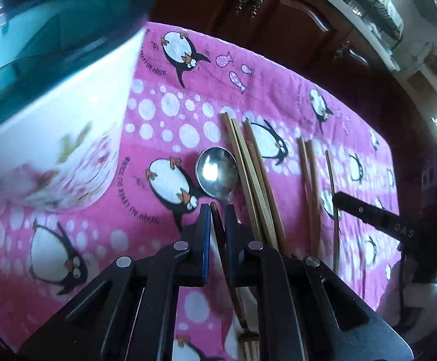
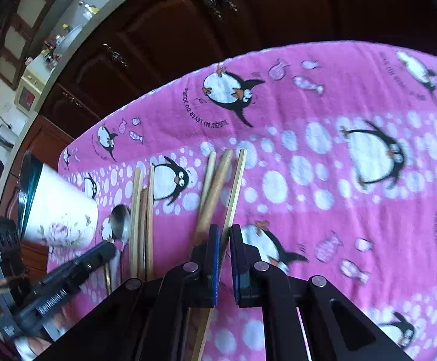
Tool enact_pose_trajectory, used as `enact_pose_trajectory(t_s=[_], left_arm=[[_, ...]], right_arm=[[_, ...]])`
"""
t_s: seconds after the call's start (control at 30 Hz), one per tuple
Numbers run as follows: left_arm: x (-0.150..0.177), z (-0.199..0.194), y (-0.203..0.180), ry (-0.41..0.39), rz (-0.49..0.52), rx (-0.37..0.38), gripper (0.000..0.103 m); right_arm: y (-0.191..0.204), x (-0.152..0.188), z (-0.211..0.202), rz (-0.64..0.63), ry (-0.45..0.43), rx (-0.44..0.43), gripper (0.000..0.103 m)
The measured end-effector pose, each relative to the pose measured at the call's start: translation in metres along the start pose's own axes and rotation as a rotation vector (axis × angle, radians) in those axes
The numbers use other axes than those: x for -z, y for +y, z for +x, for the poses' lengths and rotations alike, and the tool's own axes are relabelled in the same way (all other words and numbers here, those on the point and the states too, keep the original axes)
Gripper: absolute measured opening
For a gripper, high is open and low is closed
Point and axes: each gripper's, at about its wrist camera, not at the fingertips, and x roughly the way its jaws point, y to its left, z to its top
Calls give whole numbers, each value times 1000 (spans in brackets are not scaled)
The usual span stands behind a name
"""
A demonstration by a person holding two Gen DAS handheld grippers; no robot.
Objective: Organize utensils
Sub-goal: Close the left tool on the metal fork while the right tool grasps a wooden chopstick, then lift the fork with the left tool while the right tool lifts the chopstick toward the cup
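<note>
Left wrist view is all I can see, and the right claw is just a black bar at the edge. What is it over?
Observer: The right claw straddles a pale chopstick, the rightmost of three lying together. A sliver of gap shows beside the stick, so it does not look clamped.
Operator: Any utensils further right of that one?
Observer: None that I can see. The right wrist view shows only the pink penguin cloth on that side.
</note>
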Motion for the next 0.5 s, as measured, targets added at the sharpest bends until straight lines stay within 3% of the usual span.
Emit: enact_pose_trajectory(t_s=[0.27,0.33,0.4,0.43,0.5], left_arm=[[16,-23,5,29,26,10,5],[20,-25,8,38,30,4,5],[23,-28,10,44,29,-1,5],[24,-30,11,45,28,1,5],[26,-40,12,38,30,12,5]], right_arm=[[-13,14,-7,-27,83,67,6],[-11,9,0,-45,86,107,17],[-7,4,9,-63,85,122,21],[-5,2,11,-74,77,130,21],[-1,-1,11,-87,76,117,7]])
